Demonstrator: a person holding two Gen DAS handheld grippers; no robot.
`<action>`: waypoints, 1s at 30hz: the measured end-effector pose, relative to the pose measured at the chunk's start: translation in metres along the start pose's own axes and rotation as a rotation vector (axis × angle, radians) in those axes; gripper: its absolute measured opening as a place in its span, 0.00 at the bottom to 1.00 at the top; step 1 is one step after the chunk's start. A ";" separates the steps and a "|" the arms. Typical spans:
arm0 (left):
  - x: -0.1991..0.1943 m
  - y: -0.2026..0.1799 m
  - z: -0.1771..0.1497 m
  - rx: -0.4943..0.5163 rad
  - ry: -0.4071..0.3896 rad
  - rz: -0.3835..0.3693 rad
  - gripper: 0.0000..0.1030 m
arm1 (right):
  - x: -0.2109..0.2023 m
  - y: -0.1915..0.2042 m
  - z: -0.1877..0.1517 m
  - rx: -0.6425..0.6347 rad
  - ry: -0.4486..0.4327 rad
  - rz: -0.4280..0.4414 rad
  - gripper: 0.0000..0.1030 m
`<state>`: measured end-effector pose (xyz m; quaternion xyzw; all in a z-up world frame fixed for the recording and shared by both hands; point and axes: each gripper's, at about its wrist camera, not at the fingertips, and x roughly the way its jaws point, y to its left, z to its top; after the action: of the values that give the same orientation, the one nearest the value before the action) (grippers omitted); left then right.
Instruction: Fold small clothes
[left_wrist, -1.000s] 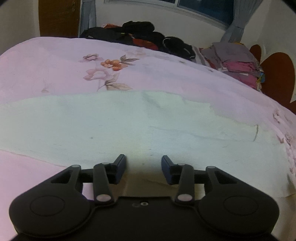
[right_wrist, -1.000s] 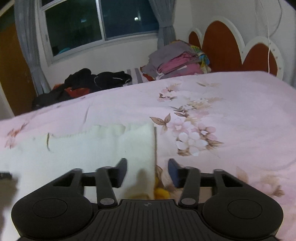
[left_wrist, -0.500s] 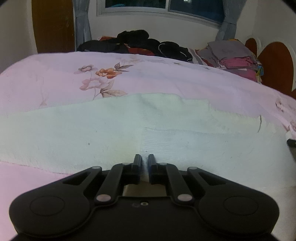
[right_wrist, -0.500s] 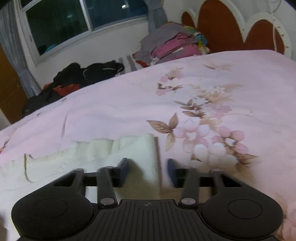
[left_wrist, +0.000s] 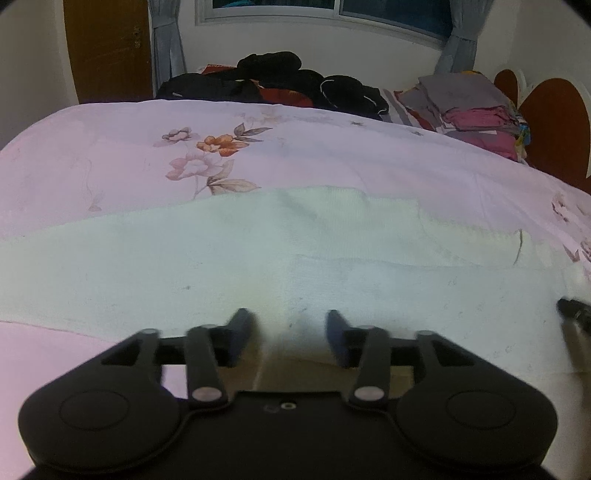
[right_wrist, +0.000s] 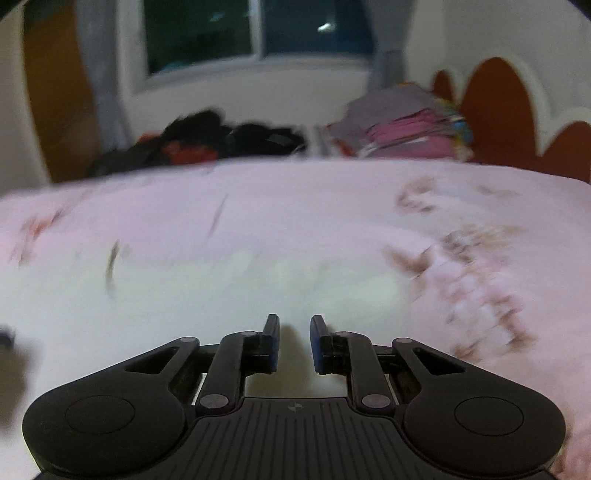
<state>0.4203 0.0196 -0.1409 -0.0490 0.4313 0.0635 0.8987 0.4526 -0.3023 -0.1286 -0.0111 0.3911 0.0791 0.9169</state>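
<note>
Left gripper hovers low over the near edge of the pale cream knitted garment, jaws spread wide with nothing between them. Right gripper sits over the same cloth near its right end, fingers parted by a narrow gap, gripping nothing; that view is smeared. The garment lies flat across the pink floral bedspread, running left to right. Far back, a heap of dark clothes and a folded grey and pink stack rest beside the red-brown scalloped headboard.
</note>
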 end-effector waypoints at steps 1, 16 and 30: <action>-0.003 0.002 0.000 -0.004 -0.004 0.001 0.51 | -0.001 0.003 -0.003 -0.008 -0.016 -0.013 0.17; -0.039 0.086 -0.005 -0.124 -0.015 0.029 0.64 | -0.015 0.135 0.006 -0.063 0.037 0.198 0.21; -0.056 0.259 -0.030 -0.432 0.004 0.159 0.64 | -0.007 0.202 0.009 -0.059 0.039 0.220 0.35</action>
<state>0.3219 0.2666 -0.1245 -0.2062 0.4118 0.2247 0.8587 0.4233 -0.1028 -0.1088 0.0033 0.4051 0.1904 0.8942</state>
